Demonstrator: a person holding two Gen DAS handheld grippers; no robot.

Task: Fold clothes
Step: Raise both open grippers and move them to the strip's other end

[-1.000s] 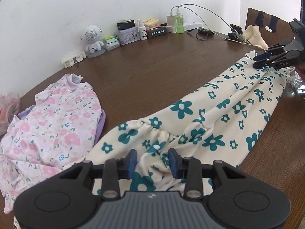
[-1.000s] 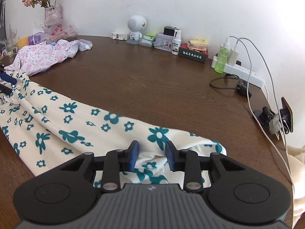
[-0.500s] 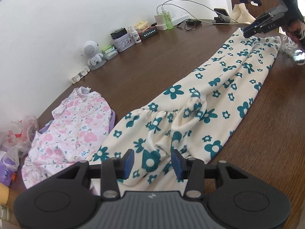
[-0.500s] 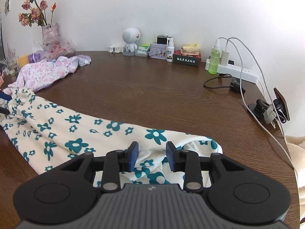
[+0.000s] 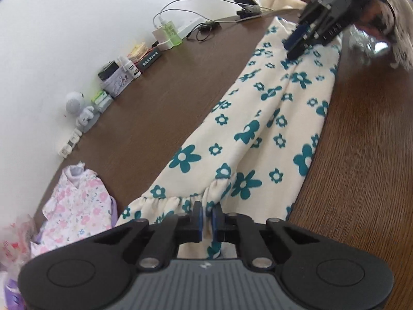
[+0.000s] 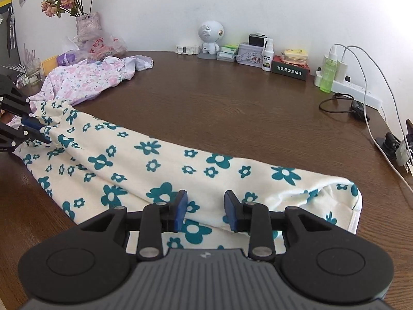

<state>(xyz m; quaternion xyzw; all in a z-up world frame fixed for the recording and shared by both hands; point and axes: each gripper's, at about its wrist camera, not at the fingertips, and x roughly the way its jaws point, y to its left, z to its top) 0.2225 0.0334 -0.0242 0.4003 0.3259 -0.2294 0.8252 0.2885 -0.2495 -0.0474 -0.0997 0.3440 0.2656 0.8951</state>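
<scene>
A cream garment with teal flowers (image 5: 260, 134) lies stretched in a long band across the brown table; it also shows in the right wrist view (image 6: 165, 162). My left gripper (image 5: 206, 221) is shut on its gathered end. My right gripper (image 6: 204, 212) is open over the other end, its jaws apart with cloth under them. The right gripper shows in the left wrist view (image 5: 307, 38) at the garment's far end. The left gripper shows in the right wrist view (image 6: 36, 131) at the left edge.
A pink floral garment (image 6: 85, 80) lies in a heap at the table's far left. Along the wall stand a white robot figure (image 6: 210, 38), small boxes and bottles (image 6: 267, 54), a power strip with cables (image 6: 346, 82) and a vase of flowers (image 6: 87, 23).
My left gripper has closed on the gathered end of the floral garment and tilted. My right gripper stays open over the other end.
</scene>
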